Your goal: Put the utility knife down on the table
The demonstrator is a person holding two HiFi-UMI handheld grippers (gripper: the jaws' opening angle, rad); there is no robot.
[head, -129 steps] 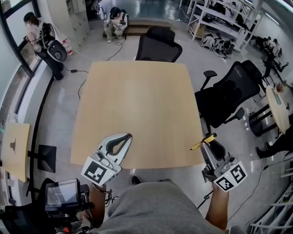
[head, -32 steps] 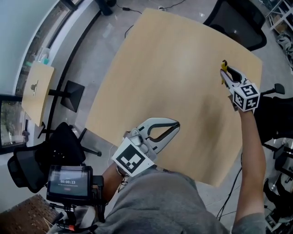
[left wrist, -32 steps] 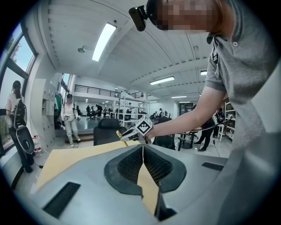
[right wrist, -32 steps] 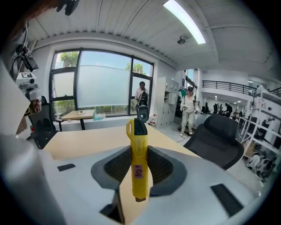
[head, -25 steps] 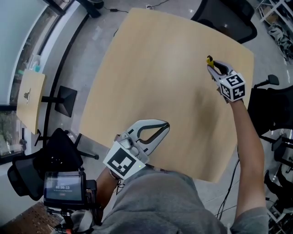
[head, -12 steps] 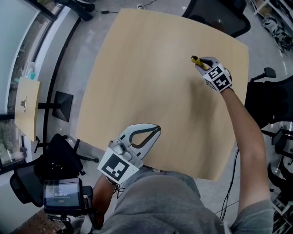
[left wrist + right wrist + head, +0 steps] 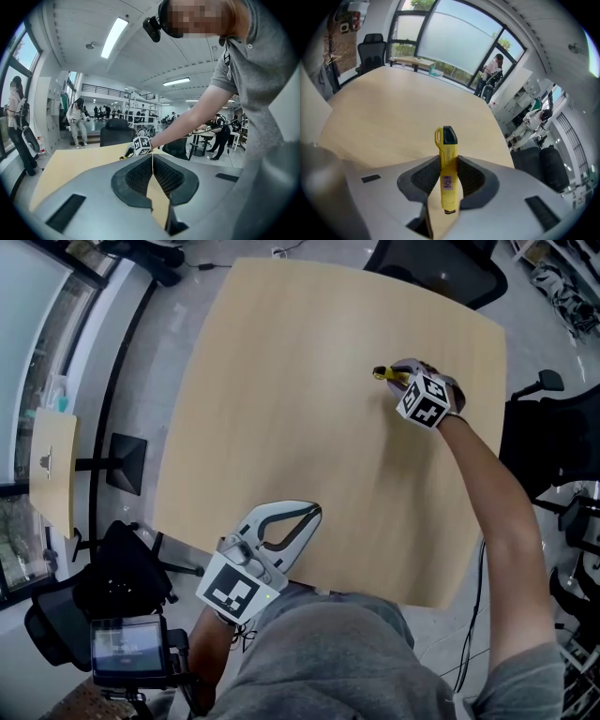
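Right gripper (image 7: pixel 447 160) is clamping the yellow utility knife (image 7: pixel 446 140), with its black tip poking past the jaws, over the table (image 7: pixel 281 409) toward its far right corner. Left gripper (image 7: pixel 152 164) is hovering at the near edge, jaws together, empty.

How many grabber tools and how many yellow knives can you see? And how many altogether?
Grippers: 2, the left gripper and the right gripper
Yellow knives: 1, the utility knife between the right gripper's fingers
Total: 3
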